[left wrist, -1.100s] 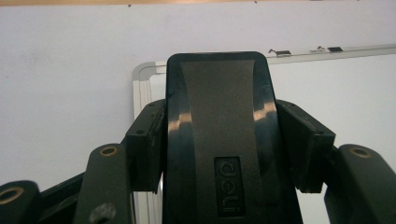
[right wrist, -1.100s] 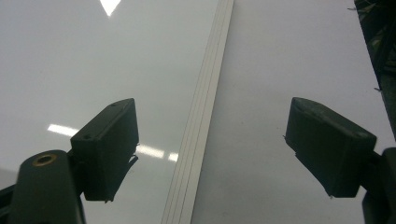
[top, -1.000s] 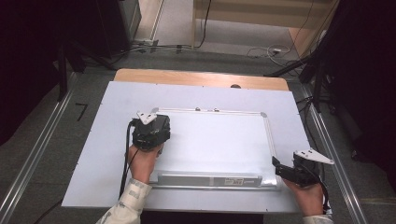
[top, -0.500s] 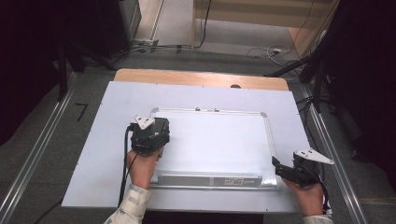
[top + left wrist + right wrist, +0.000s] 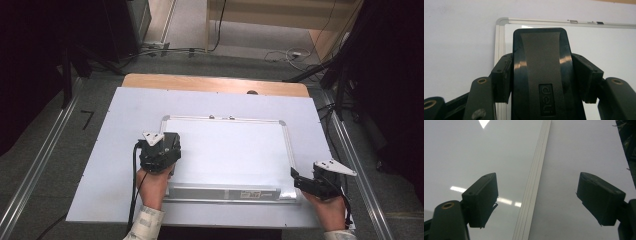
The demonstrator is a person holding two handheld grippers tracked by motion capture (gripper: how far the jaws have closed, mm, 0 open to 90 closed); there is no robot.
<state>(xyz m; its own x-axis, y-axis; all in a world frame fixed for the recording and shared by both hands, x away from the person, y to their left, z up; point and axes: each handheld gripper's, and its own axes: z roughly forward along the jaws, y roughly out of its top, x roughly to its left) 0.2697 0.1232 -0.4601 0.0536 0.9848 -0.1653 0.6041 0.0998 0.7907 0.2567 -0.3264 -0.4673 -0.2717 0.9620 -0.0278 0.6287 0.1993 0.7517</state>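
A whiteboard (image 5: pixel 235 150) with a silver frame lies flat on a white sheet (image 5: pixel 115 150). My left gripper (image 5: pixel 165 145) sits over the board's left part, shut on a black eraser (image 5: pixel 541 72) marked "deli". Its pads (image 5: pixel 501 77) press on the eraser's two sides, and the board's top left corner (image 5: pixel 499 25) lies beyond. My right gripper (image 5: pixel 296 176) is at the board's near right corner. Its jaws are open (image 5: pixel 541 200) and straddle the board's right frame strip (image 5: pixel 536 177), with nothing held between the fingers (image 5: pixel 482 200).
A silver pen tray (image 5: pixel 225 192) runs along the board's near edge. The wooden tabletop (image 5: pixel 215 85) shows past the sheet's far edge. Metal rails (image 5: pixel 40 165) flank the table, and cables (image 5: pixel 280 55) lie on the floor beyond.
My left gripper has slid a little toward the near edge of the board with the eraser in it. The right gripper has stayed where it was.
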